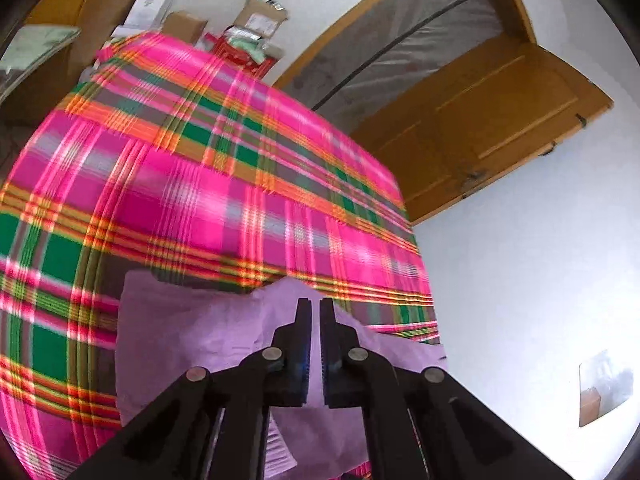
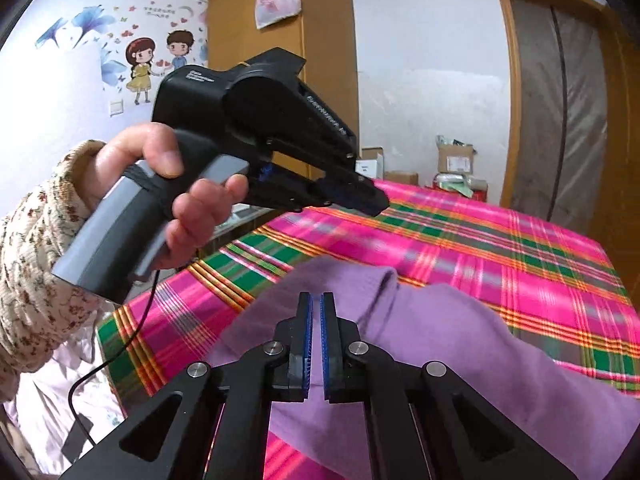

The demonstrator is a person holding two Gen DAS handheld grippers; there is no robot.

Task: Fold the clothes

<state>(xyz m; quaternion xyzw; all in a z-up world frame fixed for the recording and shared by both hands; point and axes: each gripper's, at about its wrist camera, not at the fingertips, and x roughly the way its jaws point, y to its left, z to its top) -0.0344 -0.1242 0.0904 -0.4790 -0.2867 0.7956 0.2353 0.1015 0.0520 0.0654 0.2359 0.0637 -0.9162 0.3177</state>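
Lying on the pink plaid bedspread [image 2: 500, 240], the lilac garment [image 2: 460, 340] spreads in soft folds toward the near edge. The right gripper [image 2: 316, 300] hangs above it with its blue-padded jaws drawn almost together, only a thin slit between them, holding nothing. The left gripper [image 2: 376, 204], gripped in the person's left hand [image 2: 168, 184], floats clear over the bed; its jaws are likewise nearly closed and empty [image 1: 315, 304].
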